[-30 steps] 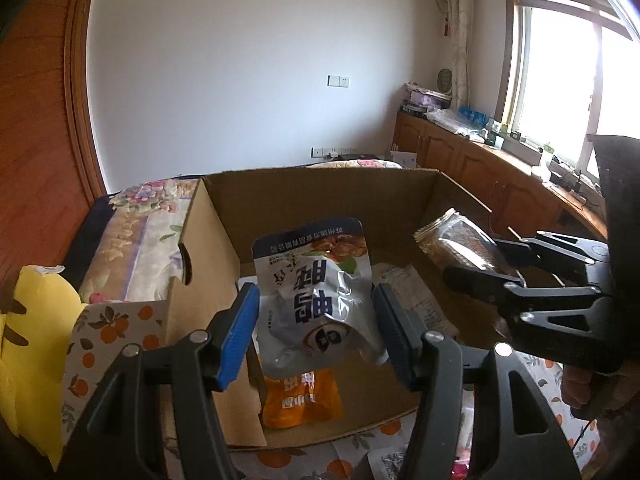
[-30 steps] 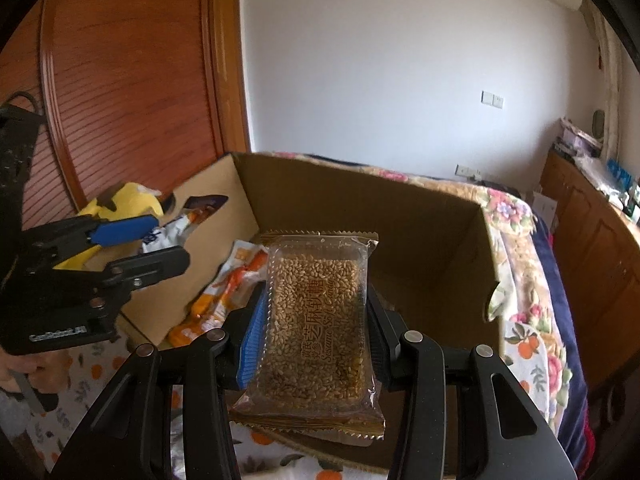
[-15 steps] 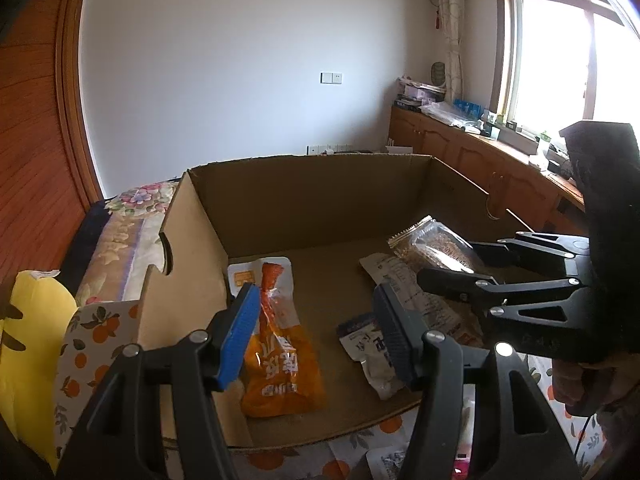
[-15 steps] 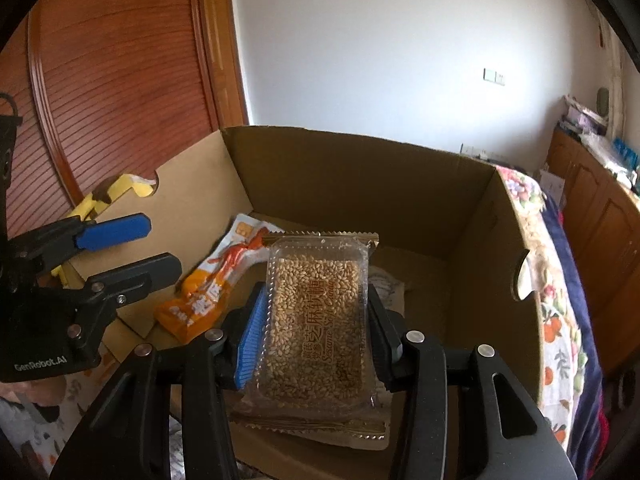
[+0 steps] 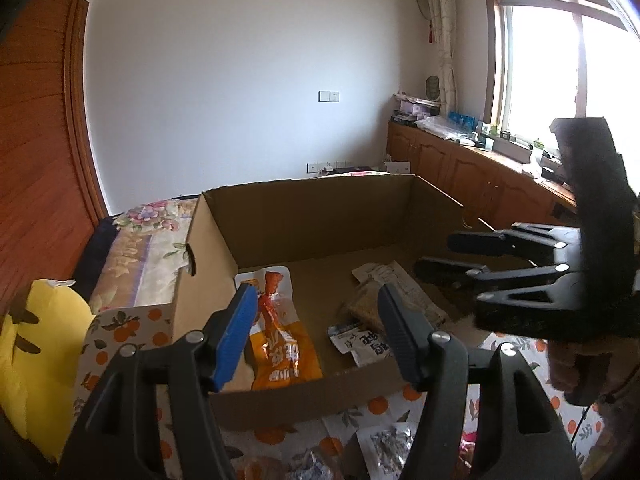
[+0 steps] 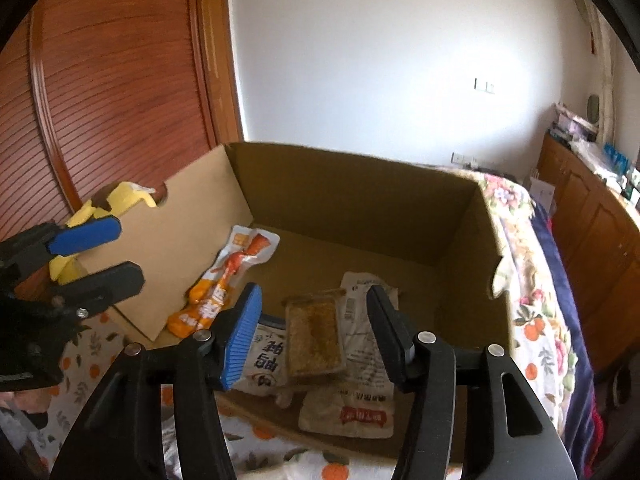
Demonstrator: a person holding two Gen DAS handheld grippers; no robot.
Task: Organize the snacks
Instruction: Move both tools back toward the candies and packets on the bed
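An open cardboard box (image 5: 304, 190) (image 6: 360, 184) holds several snacks. An orange packet (image 5: 280, 340) (image 6: 224, 280) lies at its left. A white packet with blue characters (image 5: 366, 344) (image 6: 264, 356) and a clear grain packet (image 5: 362, 308) (image 6: 316, 336) lie near the front, on flat white wrappers (image 6: 348, 408). My left gripper (image 5: 317, 300) (image 6: 126, 252) hovers at the box's front left, its jaws opening with nothing between them. My right gripper (image 6: 313, 300) (image 5: 436, 256) hangs over the grain packet with its jaws opening; the pads do not touch the packet.
The box sits on an orange-print cloth (image 5: 128, 328) on a floral bed (image 6: 532, 264). More small snack packets (image 5: 388, 440) lie on the cloth in front of the box. A yellow cushion (image 5: 32, 344) is at the left, wooden cabinets (image 5: 480, 184) at the right.
The left gripper let go of the white packet, which now lies in the box. The right gripper opened and the grain packet dropped from its pads onto the snacks below.
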